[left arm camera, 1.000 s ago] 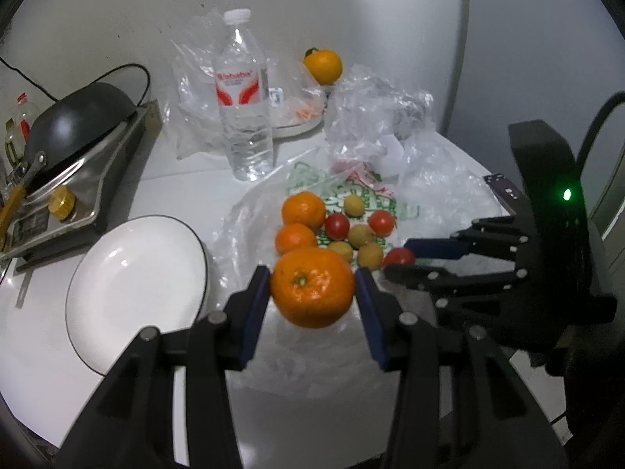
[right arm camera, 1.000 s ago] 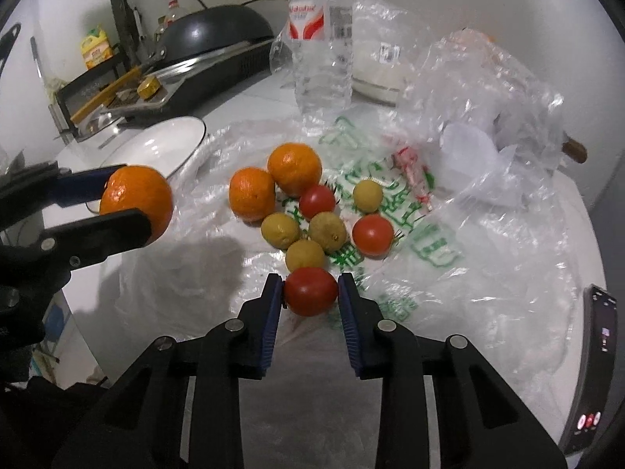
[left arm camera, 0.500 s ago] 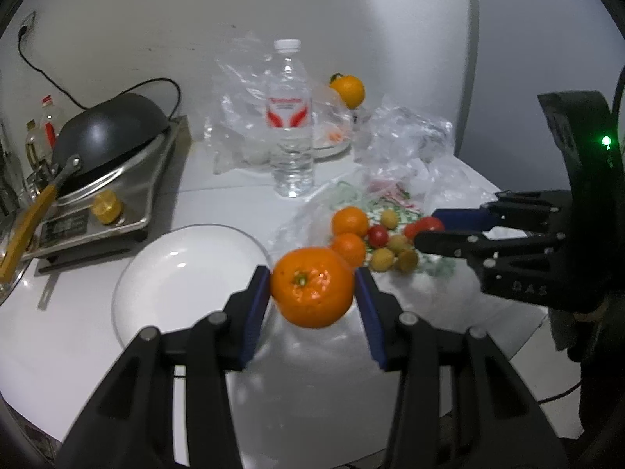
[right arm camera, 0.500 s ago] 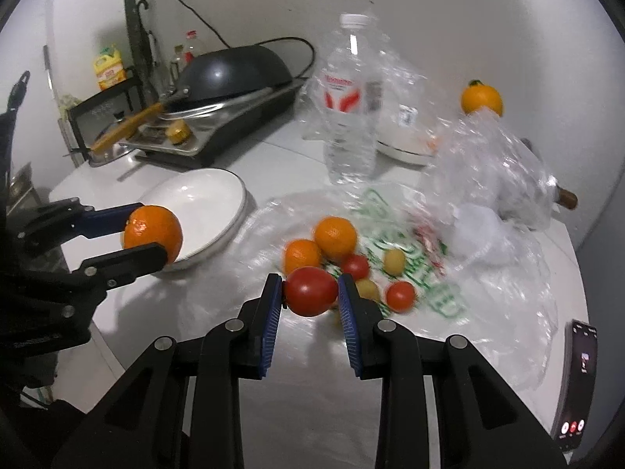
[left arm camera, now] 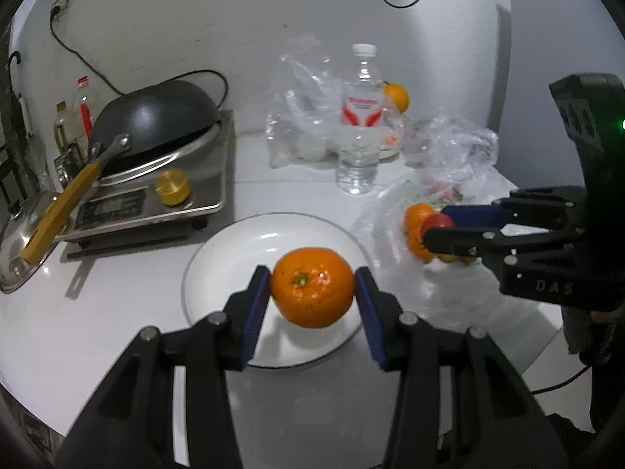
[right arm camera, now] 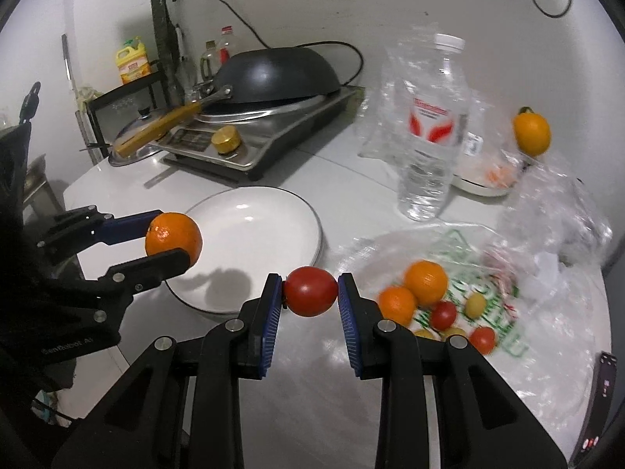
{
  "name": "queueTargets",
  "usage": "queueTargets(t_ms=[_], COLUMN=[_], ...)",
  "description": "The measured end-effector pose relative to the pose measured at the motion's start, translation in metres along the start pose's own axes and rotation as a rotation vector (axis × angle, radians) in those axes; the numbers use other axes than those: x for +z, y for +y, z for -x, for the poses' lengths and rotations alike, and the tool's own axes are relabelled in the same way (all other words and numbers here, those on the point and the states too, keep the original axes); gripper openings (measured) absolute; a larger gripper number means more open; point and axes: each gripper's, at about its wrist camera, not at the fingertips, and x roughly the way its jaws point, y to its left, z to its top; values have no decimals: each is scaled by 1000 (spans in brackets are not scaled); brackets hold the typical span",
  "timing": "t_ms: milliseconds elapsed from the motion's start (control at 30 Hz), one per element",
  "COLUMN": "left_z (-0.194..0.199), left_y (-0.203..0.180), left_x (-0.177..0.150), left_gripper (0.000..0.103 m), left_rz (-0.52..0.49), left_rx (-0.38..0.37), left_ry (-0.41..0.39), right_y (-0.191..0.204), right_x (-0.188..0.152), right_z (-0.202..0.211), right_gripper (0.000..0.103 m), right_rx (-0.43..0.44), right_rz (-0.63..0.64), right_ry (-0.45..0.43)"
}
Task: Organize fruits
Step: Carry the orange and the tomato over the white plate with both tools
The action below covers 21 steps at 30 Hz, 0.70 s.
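Orange fruit: a mandarin [left arm camera: 312, 287] is clamped between the blue pads of my left gripper [left arm camera: 312, 293]; it hangs above the white plate [left arm camera: 218, 250], not touching it.
Red fruit: a tomato [right arm camera: 310, 291] is clamped between the pads of my right gripper [right arm camera: 310, 297], above the table just beside the plate rim, on the side of the plastic bag [right arm camera: 547, 312].
Other fruits: two more mandarins and some small red and yellow tomatoes lie on the bag, well apart from the plate.
How the mandarin handles: I judge it light, with a loose soft peel that gives a little. The pads sit on its two sides at the widest part, stem towards the camera; this is a good place.
How the tomato handles: I think it is smooth, slippery and easy to bruise. The hold is across its middle, and more pressing could split the skin.
Release: both fruits are round and may roll on the shallow plate, so I should set them low and near the centre.
Writing, bottle: the water bottle [left arm camera: 361, 125] has a white label with red shapes; the red word on it is too blurred to read.
Writing, grippers: "DAS" stands on the right gripper body in the left wrist view; "SenRobot AI", as far as I can read it, on the left one.
Writing, bag: green print, not readable.
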Motion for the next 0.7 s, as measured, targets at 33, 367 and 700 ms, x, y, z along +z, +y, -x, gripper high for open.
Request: queueTargets(t_ms=[33, 367, 700], left_z=[-1, -22, -52], left_y=[4, 44, 67], left_x=[-1, -5, -5], left_gripper=[45, 45, 45], left_rz=[1, 37, 34], left_rx=[6, 52, 62], left_ry=[1, 6, 37], right_y=[3, 32, 43], right_x=[2, 30, 50], right_z=[-2, -40, -83], right_gripper=[31, 31, 31], right_rx=[3, 58, 86], right_rz=[3, 25, 8], right_ry=[0, 8, 38])
